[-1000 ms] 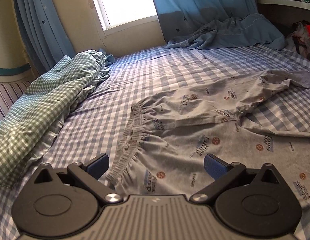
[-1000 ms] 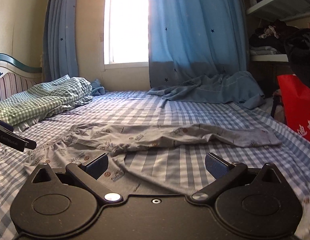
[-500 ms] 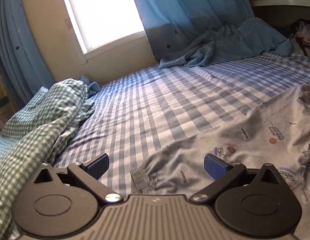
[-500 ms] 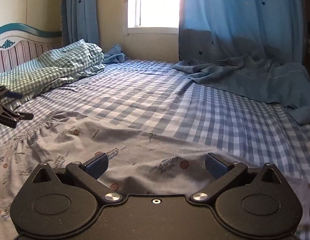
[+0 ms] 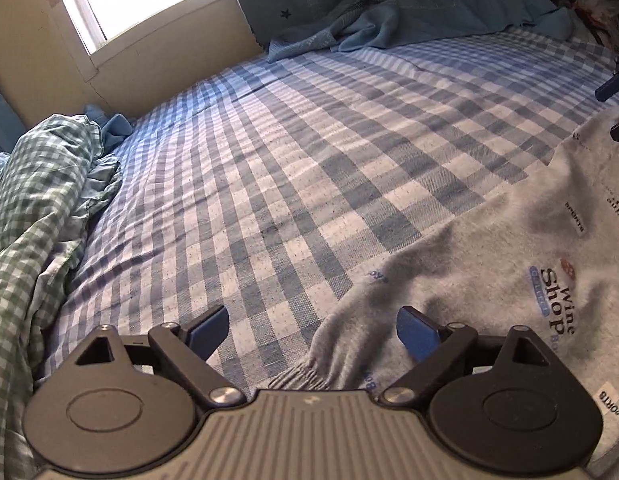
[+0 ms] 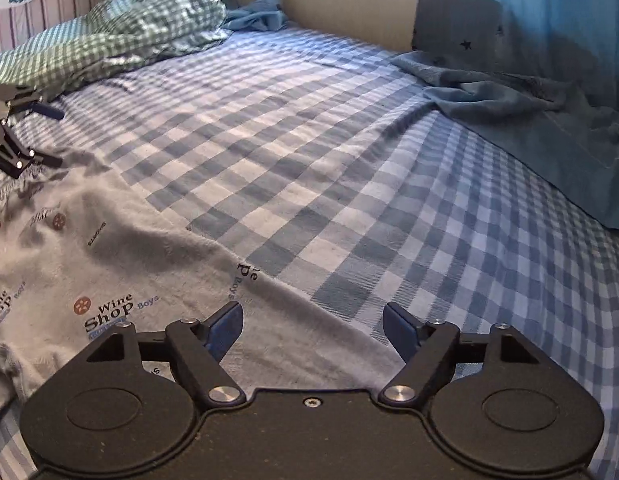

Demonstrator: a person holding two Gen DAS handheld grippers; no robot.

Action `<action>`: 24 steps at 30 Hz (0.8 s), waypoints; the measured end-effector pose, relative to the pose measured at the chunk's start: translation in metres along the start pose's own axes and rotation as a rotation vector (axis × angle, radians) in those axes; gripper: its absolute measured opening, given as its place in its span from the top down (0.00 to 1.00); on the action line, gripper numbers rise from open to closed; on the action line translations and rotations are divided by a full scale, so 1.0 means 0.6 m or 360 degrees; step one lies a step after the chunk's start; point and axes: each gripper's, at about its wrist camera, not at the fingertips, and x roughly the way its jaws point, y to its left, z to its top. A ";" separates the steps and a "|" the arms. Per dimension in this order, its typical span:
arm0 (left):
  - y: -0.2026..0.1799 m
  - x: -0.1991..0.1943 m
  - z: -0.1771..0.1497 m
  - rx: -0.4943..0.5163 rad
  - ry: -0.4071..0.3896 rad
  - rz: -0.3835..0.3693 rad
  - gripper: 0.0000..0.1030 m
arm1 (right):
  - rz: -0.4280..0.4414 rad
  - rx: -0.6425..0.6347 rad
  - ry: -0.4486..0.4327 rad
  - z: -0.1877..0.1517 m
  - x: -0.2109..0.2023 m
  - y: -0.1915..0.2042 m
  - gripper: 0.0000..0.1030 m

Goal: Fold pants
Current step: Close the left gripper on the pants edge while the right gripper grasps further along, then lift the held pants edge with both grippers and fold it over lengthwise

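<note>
The grey pants lie spread on the checked bed. Both grippers are low over their far edge, left at the waistband corner, right further along, jaws wide but just closing, gripping nothing

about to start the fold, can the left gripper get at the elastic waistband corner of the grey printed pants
Probably yes. The left gripper, whose jaws have just been closing, stands open over the waistband corner of the grey printed pants, with nothing lying over it.
</note>
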 end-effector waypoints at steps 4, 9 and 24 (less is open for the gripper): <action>0.003 0.024 0.001 -0.0004 0.0066 0.0086 0.03 | -0.0039 0.0007 0.0060 0.008 0.030 -0.009 0.21; 0.012 0.018 0.003 -0.0047 0.0063 -0.0160 0.67 | 0.0109 0.0036 0.0062 0.010 0.046 -0.006 0.33; -0.011 -0.045 0.034 -0.0141 -0.0099 0.0198 1.00 | -0.0392 -0.0103 -0.0350 0.037 -0.038 0.071 1.00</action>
